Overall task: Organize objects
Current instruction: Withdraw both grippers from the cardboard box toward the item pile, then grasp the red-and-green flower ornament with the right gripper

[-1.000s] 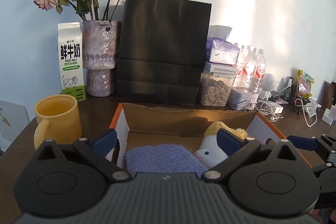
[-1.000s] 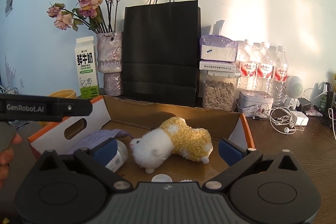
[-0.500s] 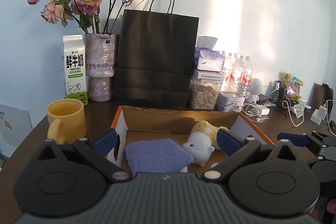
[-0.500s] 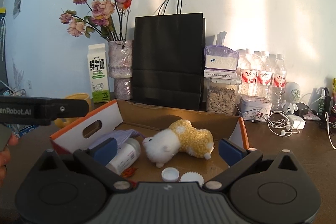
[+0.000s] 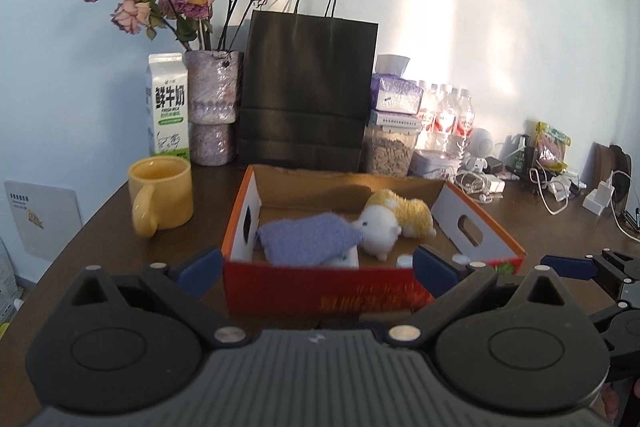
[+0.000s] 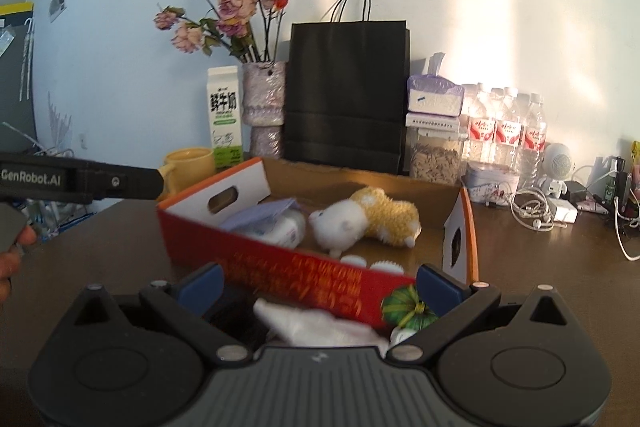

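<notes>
Right now both of your grippers sit back from the cardboard box [image 5: 372,291], on its near side, each with its jaws spread wide and nothing between them. The left gripper [image 5: 316,269] faces the box's red front wall squarely; the right gripper [image 6: 320,283] meets the same wall at a slant, near its right corner.

Inside the box, the plush toy [image 6: 364,221] lies on its side with its long axis running left to right, white head toward the purple cloth [image 5: 308,239], yellow body toward the right wall. The cloth covers a white bottle [image 6: 280,229], and two small white caps [image 6: 354,261] lie just behind the front wall.

Just under your right gripper, outside the box, lies a crumpled white wrapper [image 6: 320,325] beside a small green pumpkin-like thing [image 6: 408,309]. I judge these the likeliest next pick, and the right hand is the nearer one; reach down and slightly forward.

For writing: the milk carton [image 5: 168,109] reads "FRESH MILK" under large Chinese characters, the left gripper's side reads "GenRobot.AI", and the yellow print on the box front is too blurred to read.
</notes>
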A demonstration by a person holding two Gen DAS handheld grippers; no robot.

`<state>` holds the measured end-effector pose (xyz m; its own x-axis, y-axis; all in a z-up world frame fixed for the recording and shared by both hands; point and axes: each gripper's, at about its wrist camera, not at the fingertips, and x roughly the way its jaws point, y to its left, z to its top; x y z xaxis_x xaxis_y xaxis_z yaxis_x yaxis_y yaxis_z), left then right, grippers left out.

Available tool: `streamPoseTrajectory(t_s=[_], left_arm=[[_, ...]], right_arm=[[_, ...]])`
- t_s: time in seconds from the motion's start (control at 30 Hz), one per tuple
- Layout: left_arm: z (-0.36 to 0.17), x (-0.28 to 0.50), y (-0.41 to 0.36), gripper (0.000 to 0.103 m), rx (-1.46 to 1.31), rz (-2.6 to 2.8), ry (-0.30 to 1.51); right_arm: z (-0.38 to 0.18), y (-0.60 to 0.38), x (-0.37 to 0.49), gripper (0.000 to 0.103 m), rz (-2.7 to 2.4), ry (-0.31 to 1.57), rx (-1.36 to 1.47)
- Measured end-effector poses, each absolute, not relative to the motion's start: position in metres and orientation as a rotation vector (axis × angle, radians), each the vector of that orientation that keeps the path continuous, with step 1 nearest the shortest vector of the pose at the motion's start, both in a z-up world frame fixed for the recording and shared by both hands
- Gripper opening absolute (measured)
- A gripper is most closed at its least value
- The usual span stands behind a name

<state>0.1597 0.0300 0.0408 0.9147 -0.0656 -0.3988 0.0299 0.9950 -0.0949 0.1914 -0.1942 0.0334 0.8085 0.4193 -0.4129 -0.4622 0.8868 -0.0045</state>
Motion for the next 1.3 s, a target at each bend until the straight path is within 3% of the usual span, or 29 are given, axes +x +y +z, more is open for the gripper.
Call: streamPoseTrajectory(t_s=[0.73,0.83,1.0,1.17,1.3], left_arm=[[0.004,0.079,0.048,0.103,-0.113,-0.011,0.513],[0.001,0.074,0.051,0.103,-0.119,-0.011,0.517],[-0.003,0.070,0.057,0.103,-0.132,-0.003,0.530],[-0.007,0.070,0.061,0.103,-0.142,0.005,0.545],[-0.010,0.071,0.064,0.103,-0.149,0.009,0.555]], right_arm=[[-0.003,-0.186,0.118,0.103,0.558,0.507,-0.096],[-0.006,-0.183,0.117,0.099,0.569,0.515,-0.093],[-0.010,-0.178,0.122,0.078,0.594,0.541,-0.081],[-0.018,-0.169,0.131,0.076,0.592,0.583,-0.081],[-0.022,-0.166,0.141,0.062,0.597,0.617,-0.060]])
